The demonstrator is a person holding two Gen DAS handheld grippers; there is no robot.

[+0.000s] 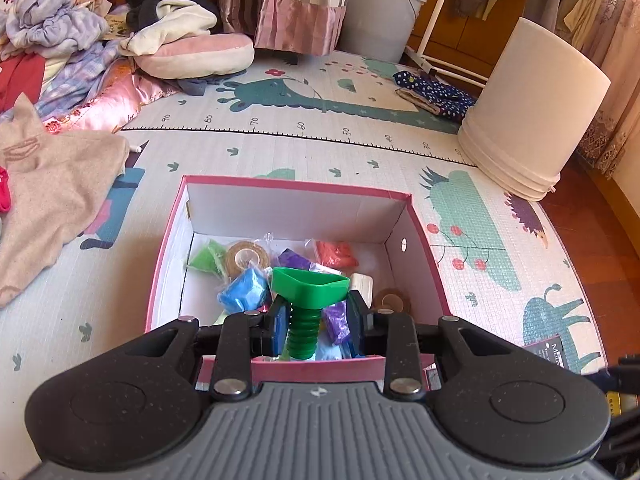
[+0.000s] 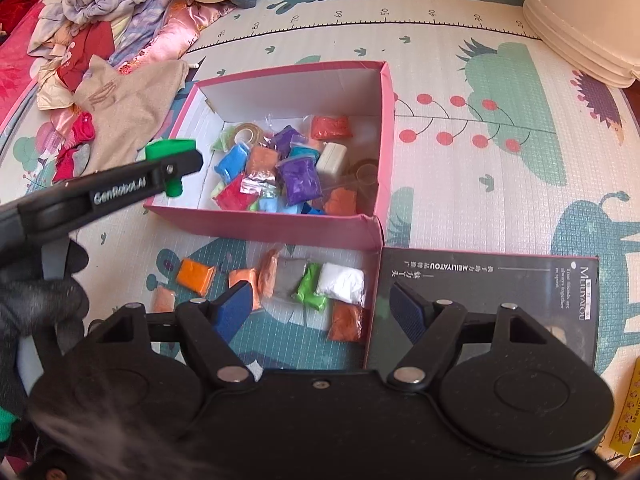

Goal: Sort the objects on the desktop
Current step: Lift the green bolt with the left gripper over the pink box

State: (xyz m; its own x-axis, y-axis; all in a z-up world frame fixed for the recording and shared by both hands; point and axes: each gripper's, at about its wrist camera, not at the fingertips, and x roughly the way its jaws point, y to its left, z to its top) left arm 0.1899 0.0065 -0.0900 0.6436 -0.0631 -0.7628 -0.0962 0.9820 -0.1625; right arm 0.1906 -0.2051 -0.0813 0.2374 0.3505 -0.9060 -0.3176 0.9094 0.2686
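My left gripper is shut on a green plastic bolt-shaped toy and holds it by the threaded shaft over the near edge of the pink cardboard box. The box holds several coloured clay packets, two tape rolls and a white block. In the right wrist view the left gripper shows with the green toy above the box's left wall. My right gripper is open and empty above loose clay packets lying on the mat in front of the box.
A black box lid lies right of the packets. A white bucket stands at the far right. Piled clothes and a beige cloth lie left of the box. A pink cushion lies behind.
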